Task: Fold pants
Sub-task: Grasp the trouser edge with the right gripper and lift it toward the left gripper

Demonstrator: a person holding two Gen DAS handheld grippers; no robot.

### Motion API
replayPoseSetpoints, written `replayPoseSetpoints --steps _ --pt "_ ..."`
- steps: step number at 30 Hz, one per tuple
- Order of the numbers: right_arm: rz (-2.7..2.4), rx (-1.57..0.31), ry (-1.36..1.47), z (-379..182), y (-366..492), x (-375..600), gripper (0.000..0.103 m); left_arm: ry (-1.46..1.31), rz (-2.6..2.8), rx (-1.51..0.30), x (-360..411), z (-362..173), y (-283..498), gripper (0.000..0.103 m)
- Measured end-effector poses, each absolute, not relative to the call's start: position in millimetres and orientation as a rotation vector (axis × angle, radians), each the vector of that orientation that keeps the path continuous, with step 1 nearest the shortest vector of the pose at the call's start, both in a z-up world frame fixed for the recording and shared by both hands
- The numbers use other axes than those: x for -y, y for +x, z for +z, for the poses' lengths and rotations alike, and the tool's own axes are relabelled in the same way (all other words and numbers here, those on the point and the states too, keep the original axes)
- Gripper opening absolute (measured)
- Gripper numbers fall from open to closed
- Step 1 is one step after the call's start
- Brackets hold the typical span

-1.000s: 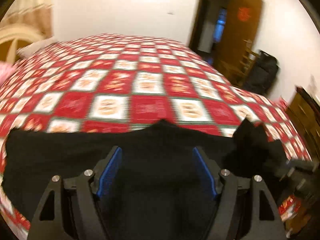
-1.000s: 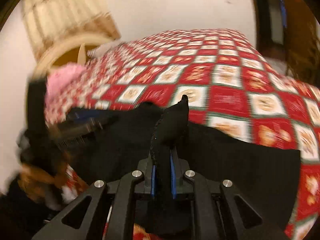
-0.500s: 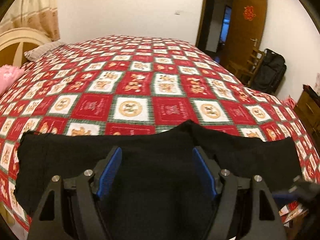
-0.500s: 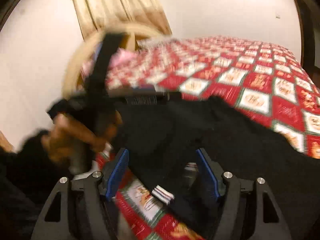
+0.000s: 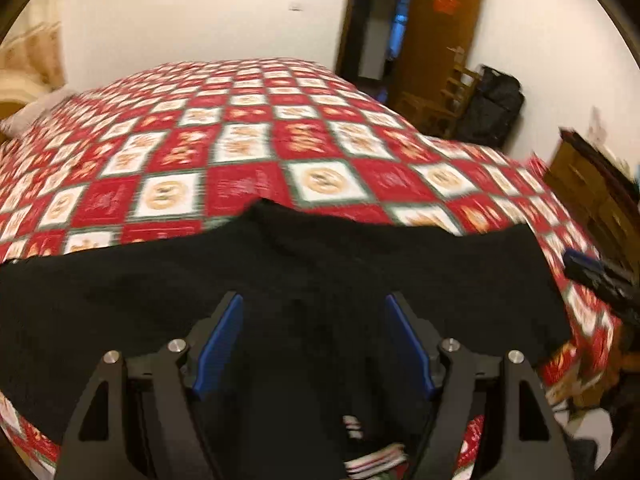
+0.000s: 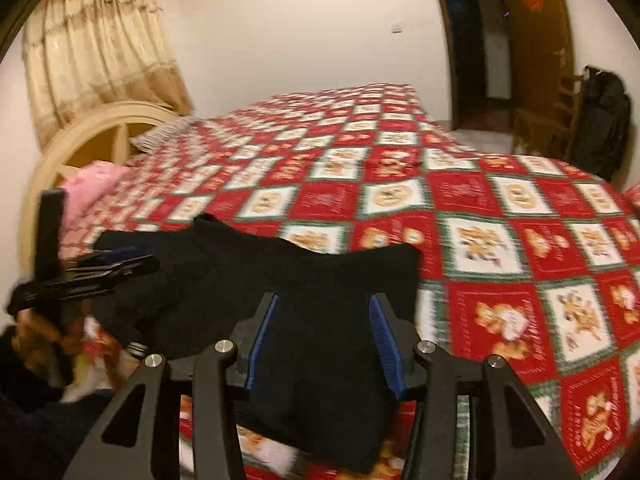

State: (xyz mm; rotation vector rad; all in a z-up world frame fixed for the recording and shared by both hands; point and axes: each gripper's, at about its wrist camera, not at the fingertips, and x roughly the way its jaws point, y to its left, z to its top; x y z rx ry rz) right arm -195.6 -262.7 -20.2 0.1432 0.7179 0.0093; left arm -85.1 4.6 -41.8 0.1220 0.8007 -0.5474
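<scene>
Black pants [image 5: 280, 280] spread flat near the front edge of a big bed. Soft and dark, hard to see folds in them. A small bump at the top middle edge. A bit of white stripe peeking out low down, by the bed's edge. In the right wrist view, same pants [image 6: 280, 280], with one squared corner lying toward the right.

Under the pants, a red and white checked blanket [image 5: 320, 140] with little pictures in the squares.

Left gripper [image 5: 314, 342] hanging over the middle of the pants, blue pads spread wide apart, pinching nothing. Right gripper [image 6: 322, 342] over the right part of the pants, jaws part open and just now closing in a bit, with only flat cloth below them and nothing squeezed.

A hand [image 6: 36, 332] low on the left in the right wrist view, blurry.

Farther off: a pink pillow [image 6: 94, 178] by a round headboard [image 6: 80, 132], a yellow curtain [image 6: 96, 44], a brown door [image 5: 440, 28], a black bag [image 5: 492, 108] on a wooden chair [image 5: 444, 96].
</scene>
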Motion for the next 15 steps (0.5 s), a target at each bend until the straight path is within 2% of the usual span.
replayPoseSetpoints --steps 7,12,15 --pt "-0.001 -0.699 0.093 -24 -175 278 0.049 0.271 -0.529 -0.815 26 -72 -101 0.076" --pt "0.039 -0.827 0.086 -50 -131 285 0.048 0.240 -0.510 -0.836 20 -84 -104 0.076" --pt "0.015 -0.801 0.066 -53 -127 289 0.045 0.222 -0.513 -0.839 18 -88 -102 0.082"
